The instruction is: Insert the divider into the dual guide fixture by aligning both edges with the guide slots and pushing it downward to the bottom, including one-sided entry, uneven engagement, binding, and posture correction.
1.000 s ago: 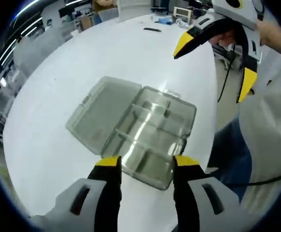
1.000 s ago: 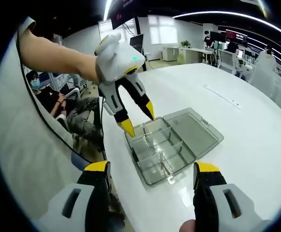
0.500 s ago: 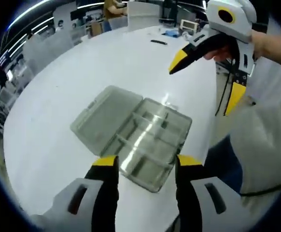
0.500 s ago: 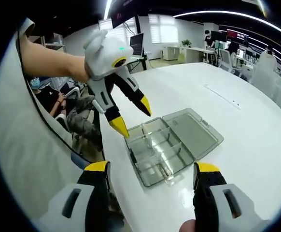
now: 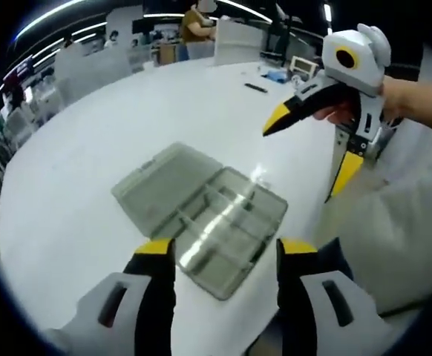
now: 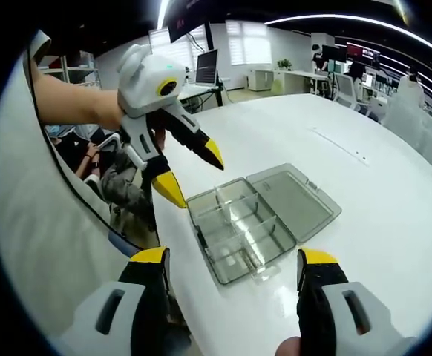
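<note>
A clear grey compartment box lies with its lid folded flat on the white table; its tray (image 5: 227, 230) (image 6: 234, 231) holds clear dividers set in guide slots, and its lid (image 5: 164, 187) (image 6: 296, 200) rests beside it. I cannot tell whether any divider is loose. My left gripper (image 5: 226, 251) hovers open and empty just short of the tray, and appears in the right gripper view (image 6: 195, 178) raised above the tray's far corner. My right gripper (image 6: 233, 258) is open and empty too, held above and to the side of the box (image 5: 305, 157).
The table's edge (image 6: 173, 252) runs close to the tray, with a person's white sleeve (image 5: 394, 222) beyond it. Seated people (image 6: 90, 159) are off that side. A black bar (image 5: 255, 87) and small items lie far across the table.
Both grippers have drawn back from the box, which now looks smaller in the left gripper view. The left gripper rose up and away from the tray. Box and dividers stay put.
</note>
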